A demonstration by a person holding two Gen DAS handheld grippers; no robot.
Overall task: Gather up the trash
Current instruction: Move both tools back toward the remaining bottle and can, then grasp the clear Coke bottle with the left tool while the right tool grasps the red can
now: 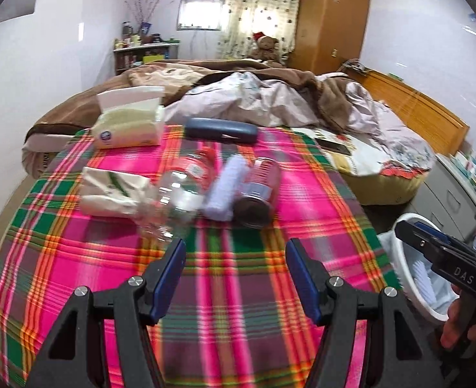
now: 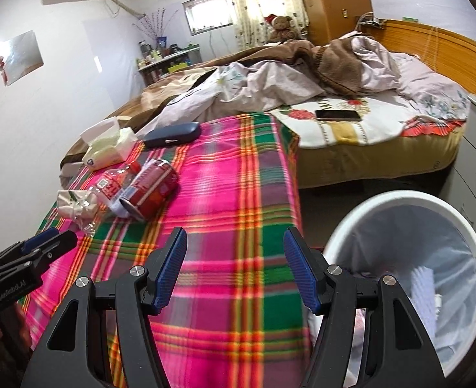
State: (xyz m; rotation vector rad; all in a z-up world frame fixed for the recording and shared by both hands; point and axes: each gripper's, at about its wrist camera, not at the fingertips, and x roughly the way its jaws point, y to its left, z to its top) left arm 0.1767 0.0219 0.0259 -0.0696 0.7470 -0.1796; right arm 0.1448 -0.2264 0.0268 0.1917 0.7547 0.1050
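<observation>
1. Step in hand, by my read: both grippers are hovering over the pink-green plaid blanket (image 1: 238,278) on the bed, w/ nothing picked; a reach toward the trash pile looks like what's underway.
2. Left gripper (image 1: 236,268): fingers are standing apart, nothing btwn them. Right gripper (image 2: 234,258): fingers also apart & empty.
3. Trash is lying in a cluster at 12 o'clock of the left gripper: clear crushed plastic bottle w/ red label (image 1: 179,190), pale lilac roll-shaped object (image 1: 226,187), red cylindrical drink can w/ silver rim (image 1: 259,194), crumpled white paper wrapper w/ green print (image 1: 113,194) at 10 o'clock.
4. White round plastic bin w/ clear liner (image 2: 409,258) is sitting on the floor beside the bed, at 3 o'clock of the right gripper; something whitish is lying inside already.
5. Next move likely calls for: the left gripper going fwd to the nearest item (bottle), fingers straddling it, closing, then carrying over to the bin. Bottle is crushed & slick, so it may squirm.
6. Probably not trash: cream tissue pack (image 1: 131,126), dark blue oblong glasses case (image 1: 221,131), black phone (image 2: 338,115) at 1 o'clock.
7. Hard to make out: motion blur is smearing the blanket & pile; the lilac item's identity is unclear; bin contents are partly hidden by its rim & the right gripper; in the right wrist view, the can is covering most of the pile.
</observation>
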